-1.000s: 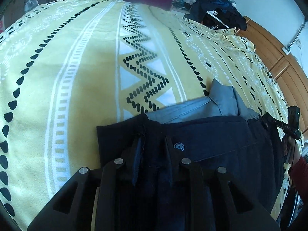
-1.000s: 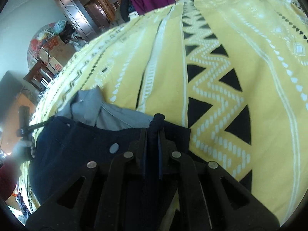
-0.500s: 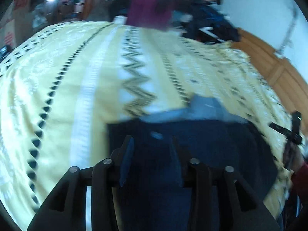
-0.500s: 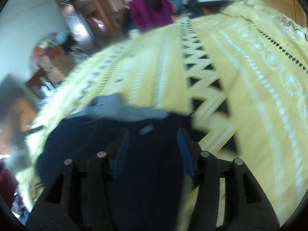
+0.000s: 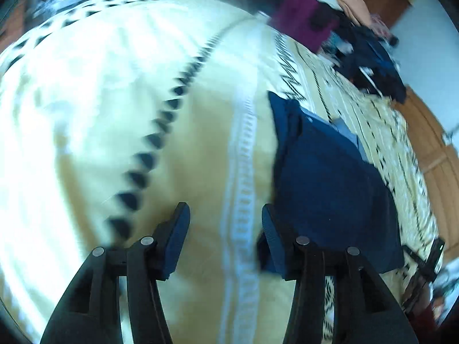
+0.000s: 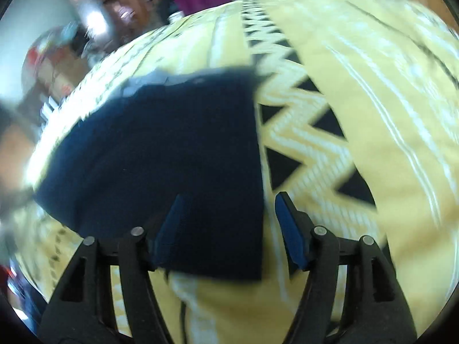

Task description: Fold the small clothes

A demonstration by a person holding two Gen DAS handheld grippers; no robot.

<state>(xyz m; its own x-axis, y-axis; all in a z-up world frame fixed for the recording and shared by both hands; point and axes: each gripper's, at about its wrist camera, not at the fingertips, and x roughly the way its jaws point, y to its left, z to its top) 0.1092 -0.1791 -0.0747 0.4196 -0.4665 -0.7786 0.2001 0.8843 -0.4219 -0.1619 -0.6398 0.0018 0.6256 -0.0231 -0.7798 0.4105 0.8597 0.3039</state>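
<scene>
From your left wrist camera, your left gripper (image 5: pixel 225 229) stands wide apart with nothing between its blue pads (image 5: pixel 176 243); it is released, and only the yellow patterned bedspread (image 5: pixel 114 114) shows in the gap. The dark navy garment (image 5: pixel 330 189) lies flat on that bedspread, to the right of the gripper; its near corner sits just beside the right-hand pad — whether they touch, you cannot tell through the blur. A paler blue-grey layer (image 5: pixel 348 134) peeks out along the garment's far edge. Beyond the bedspread, a magenta cloth (image 5: pixel 304 25) and a heap of dark clothes (image 5: pixel 370 57) are visible.

From your right wrist camera, your right gripper (image 6: pixel 229 223) is likewise spread open and grasps nothing; the navy garment (image 6: pixel 172 154) lies on the bedspread (image 6: pixel 373 114) under and ahead of its left finger (image 6: pixel 169 229), while its right finger hangs over the black-and-cream zigzag band (image 6: pixel 301 132) — the garment's straight right edge runs up the gap between them. The frame is blurred.
</scene>
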